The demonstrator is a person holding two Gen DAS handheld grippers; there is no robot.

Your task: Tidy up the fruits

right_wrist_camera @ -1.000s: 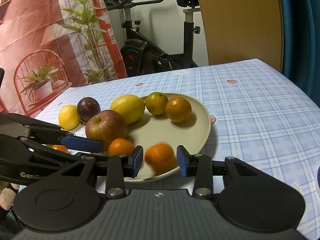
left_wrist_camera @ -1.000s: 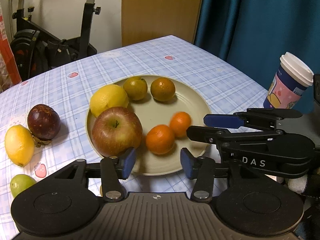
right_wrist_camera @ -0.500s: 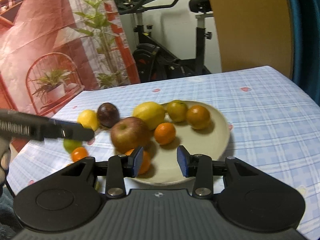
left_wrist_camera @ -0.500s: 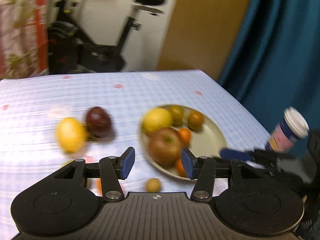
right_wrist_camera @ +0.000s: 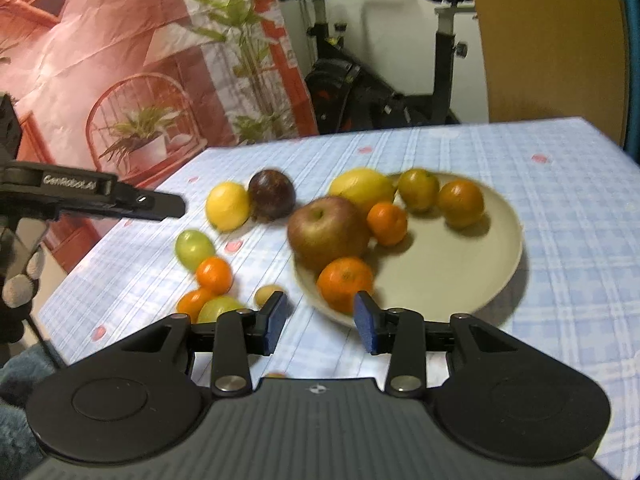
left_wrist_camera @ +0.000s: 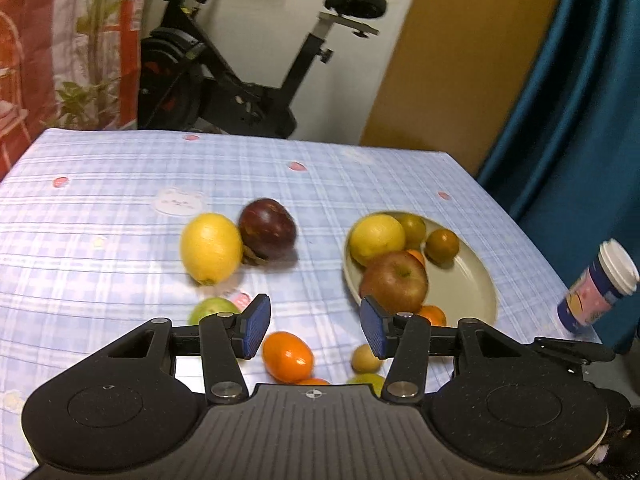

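Note:
A beige plate [right_wrist_camera: 460, 276] [left_wrist_camera: 472, 288] holds an apple [right_wrist_camera: 328, 232], a lemon [right_wrist_camera: 362, 188], two small oranges [right_wrist_camera: 346, 282] and two greenish-orange citrus fruits [right_wrist_camera: 460, 202]. On the cloth left of it lie a lemon [left_wrist_camera: 210, 248], a dark purple fruit [left_wrist_camera: 268, 228], a green fruit [right_wrist_camera: 194, 248], small oranges [left_wrist_camera: 288, 356] and a small yellow-brown fruit [right_wrist_camera: 268, 294]. My left gripper [left_wrist_camera: 314, 330] is open and empty above the loose fruit. My right gripper [right_wrist_camera: 320, 322] is open and empty at the plate's near rim.
A lidded paper cup [left_wrist_camera: 600, 292] stands near the table's right edge. An exercise bike [left_wrist_camera: 240, 80] and a printed curtain [right_wrist_camera: 120, 60] are behind the table. A blue curtain [left_wrist_camera: 580, 100] hangs to the right.
My left gripper has swung left, away from the plate and over the loose fruit. My right gripper has let go of a small orange onto the plate and pulled back.

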